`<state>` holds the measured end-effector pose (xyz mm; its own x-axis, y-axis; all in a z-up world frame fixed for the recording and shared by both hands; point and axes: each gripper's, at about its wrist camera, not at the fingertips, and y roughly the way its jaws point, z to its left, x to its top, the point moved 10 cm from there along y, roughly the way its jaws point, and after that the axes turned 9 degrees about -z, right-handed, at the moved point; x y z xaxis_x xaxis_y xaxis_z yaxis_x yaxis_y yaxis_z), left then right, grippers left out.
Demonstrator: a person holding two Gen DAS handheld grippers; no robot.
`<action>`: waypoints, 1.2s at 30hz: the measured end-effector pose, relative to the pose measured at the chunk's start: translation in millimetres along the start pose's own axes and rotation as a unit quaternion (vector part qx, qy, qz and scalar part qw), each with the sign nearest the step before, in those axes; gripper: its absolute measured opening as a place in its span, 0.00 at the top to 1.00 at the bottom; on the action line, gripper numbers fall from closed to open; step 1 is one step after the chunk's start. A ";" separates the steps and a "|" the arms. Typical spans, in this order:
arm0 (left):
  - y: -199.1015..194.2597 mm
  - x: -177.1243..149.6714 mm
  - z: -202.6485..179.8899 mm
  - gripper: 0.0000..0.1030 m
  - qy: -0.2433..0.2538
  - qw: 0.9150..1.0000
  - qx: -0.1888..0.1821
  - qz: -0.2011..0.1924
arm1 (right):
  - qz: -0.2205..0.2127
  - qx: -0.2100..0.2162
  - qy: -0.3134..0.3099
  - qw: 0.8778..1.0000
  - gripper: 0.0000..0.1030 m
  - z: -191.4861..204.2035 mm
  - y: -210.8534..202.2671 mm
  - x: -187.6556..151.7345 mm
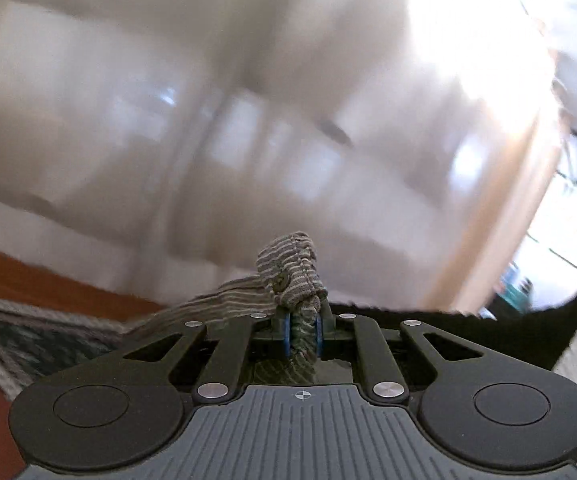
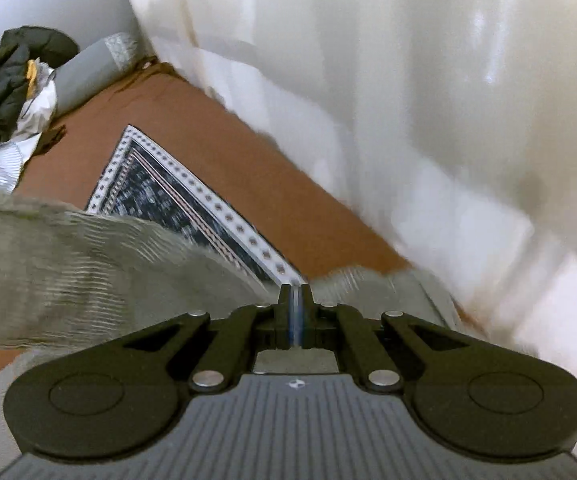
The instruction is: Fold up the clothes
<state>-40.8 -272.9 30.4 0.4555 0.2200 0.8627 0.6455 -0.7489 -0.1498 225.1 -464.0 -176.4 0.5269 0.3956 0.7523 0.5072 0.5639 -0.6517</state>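
Striped grey garment clenched by left hand-held gripper; right hand-held gripper pinches its edge, thin hold may slip w/ tension.

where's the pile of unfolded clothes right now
In the right wrist view the pile of clothes sits at the far left edge on the brown bedspread, beside a grey pillow and beyond the patterned mat.

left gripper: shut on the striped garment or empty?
Shut on it. The left gripper has striped garment bunched between its blue pads, with a buttoned fold sticking out past the fingertips.
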 end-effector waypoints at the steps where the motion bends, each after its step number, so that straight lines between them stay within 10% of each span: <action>1: 8.1 -9.9 -7.4 0.92 -0.005 1.000 -0.007 0.012 | 0.002 -0.005 0.008 1.000 0.98 -4.9 -4.2 -9.7; 13: 80.6 -99.5 -34.3 0.92 -0.002 0.993 -0.015 0.116 | 0.005 0.015 0.107 0.994 0.88 3.6 -33.2 -49.9; 18: 92.2 -135.8 -22.3 0.92 -0.006 0.987 -0.008 0.157 | -0.008 0.032 0.097 0.995 0.42 31.2 -31.6 -21.2; 24: 103.0 -166.5 -19.4 0.91 -0.006 0.982 -0.004 0.188 | 0.026 0.024 0.080 0.996 0.41 45.0 -25.3 -23.6; 36: 108.9 -221.0 -33.9 0.86 0.072 0.962 -0.038 0.260 | 0.052 0.101 0.176 0.978 0.39 107.6 -177.4 -111.4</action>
<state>-92.0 -424.2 -160.2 0.6120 -0.2809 0.7393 0.3046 -0.7790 -0.5481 3.1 -530.1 -134.2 0.7881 0.2045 0.5805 0.3125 0.6796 -0.6637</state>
